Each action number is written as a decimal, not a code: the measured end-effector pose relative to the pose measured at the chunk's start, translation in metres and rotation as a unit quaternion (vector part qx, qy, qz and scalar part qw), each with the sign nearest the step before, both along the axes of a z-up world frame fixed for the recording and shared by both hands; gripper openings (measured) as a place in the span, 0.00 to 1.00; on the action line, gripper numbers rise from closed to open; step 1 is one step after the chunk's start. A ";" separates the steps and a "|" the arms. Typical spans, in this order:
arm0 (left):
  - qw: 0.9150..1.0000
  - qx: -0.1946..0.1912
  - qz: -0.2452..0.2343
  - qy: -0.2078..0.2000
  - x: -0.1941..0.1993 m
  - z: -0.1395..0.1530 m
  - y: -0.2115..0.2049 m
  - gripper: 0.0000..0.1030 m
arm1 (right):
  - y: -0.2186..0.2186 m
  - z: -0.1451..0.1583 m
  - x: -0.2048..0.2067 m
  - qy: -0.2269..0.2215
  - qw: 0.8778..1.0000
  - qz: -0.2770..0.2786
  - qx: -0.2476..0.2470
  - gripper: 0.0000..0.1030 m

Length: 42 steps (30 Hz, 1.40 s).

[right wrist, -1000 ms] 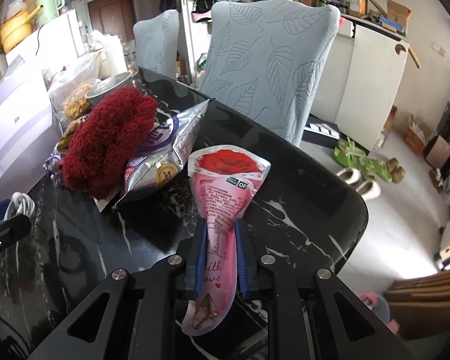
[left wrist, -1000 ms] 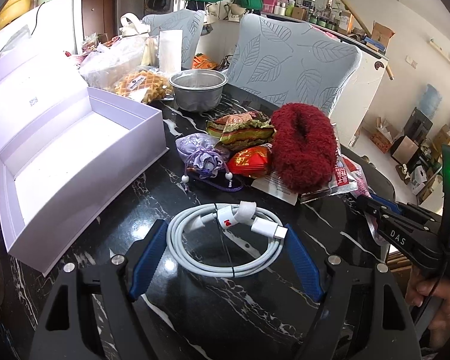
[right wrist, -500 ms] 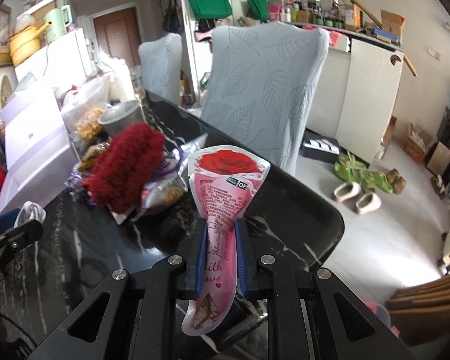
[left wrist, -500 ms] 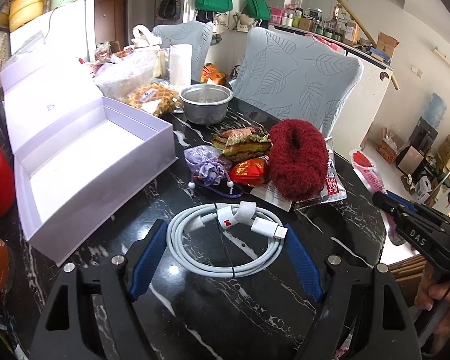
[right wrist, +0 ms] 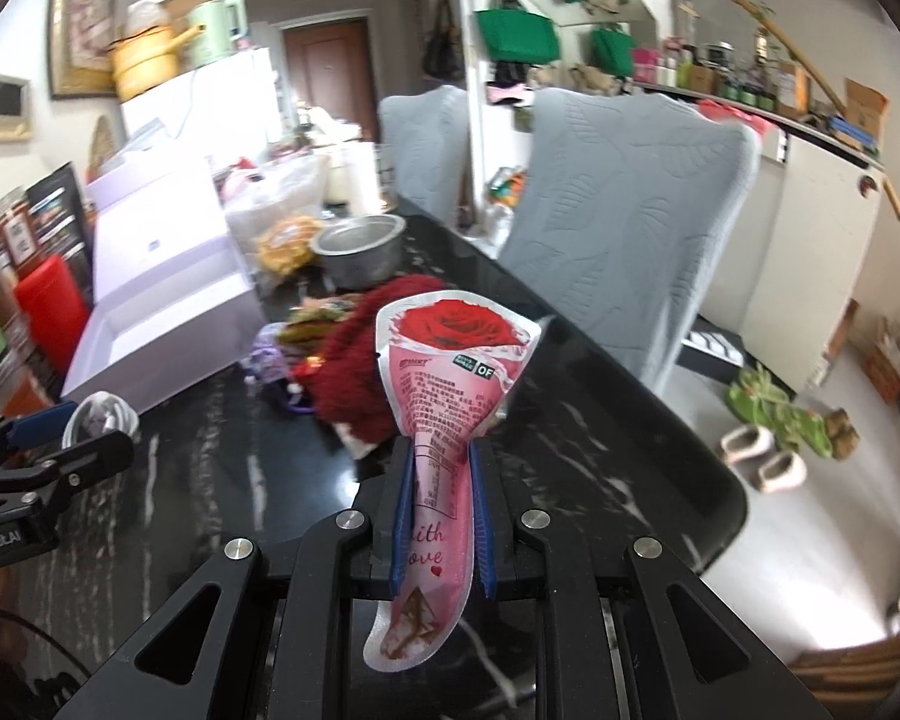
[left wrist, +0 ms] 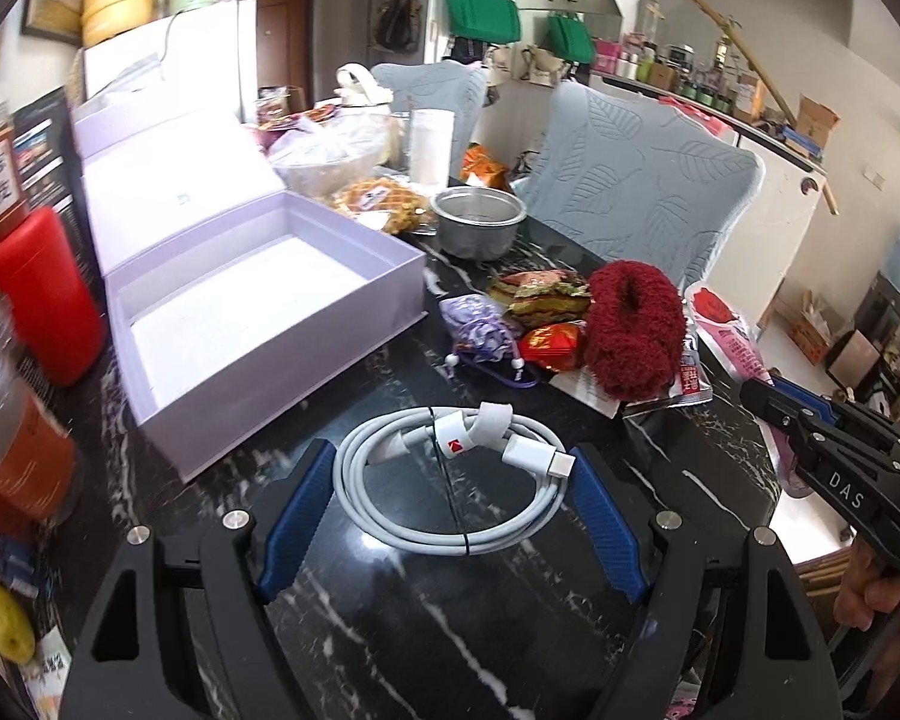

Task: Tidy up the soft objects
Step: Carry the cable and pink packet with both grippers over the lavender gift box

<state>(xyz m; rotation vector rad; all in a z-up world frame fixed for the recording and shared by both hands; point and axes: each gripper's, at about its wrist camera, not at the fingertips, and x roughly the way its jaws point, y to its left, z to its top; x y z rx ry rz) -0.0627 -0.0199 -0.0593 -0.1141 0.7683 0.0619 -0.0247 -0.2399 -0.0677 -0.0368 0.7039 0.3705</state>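
Left wrist view: left gripper [left wrist: 450, 510] jaws spread around coiled white cable [left wrist: 453, 483] on dark surface [left wrist: 480, 630], not closed on it. Lavender box [left wrist: 258, 306] near left edge, nothing inside; red fluffy slipper [left wrist: 630, 330] and pouches not yet sorted. "DAS" on other tool.

Right wrist view: right gripper [right wrist: 441, 516] jaws pinching pink rose sachet [right wrist: 450, 396], lifted above surface. Readable: "with love", "OF".

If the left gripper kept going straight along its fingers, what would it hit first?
The coiled white cable, lying on the table between the open left gripper fingers. Beyond it, probably the purple pouch, though depth is unclear.
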 end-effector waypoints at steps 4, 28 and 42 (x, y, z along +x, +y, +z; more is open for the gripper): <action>1.000 0.003 0.025 -0.004 -0.011 0.003 0.008 0.77 | 0.013 0.002 -0.006 -0.001 1.000 0.031 0.006 0.17; 0.982 0.006 0.187 -0.012 -0.074 0.011 0.084 0.77 | 0.116 0.007 -0.027 0.016 0.974 0.227 0.011 0.17; 0.976 0.019 0.213 -0.041 -0.063 0.033 0.120 0.77 | 0.163 0.027 -0.011 -0.003 0.961 0.276 0.001 0.17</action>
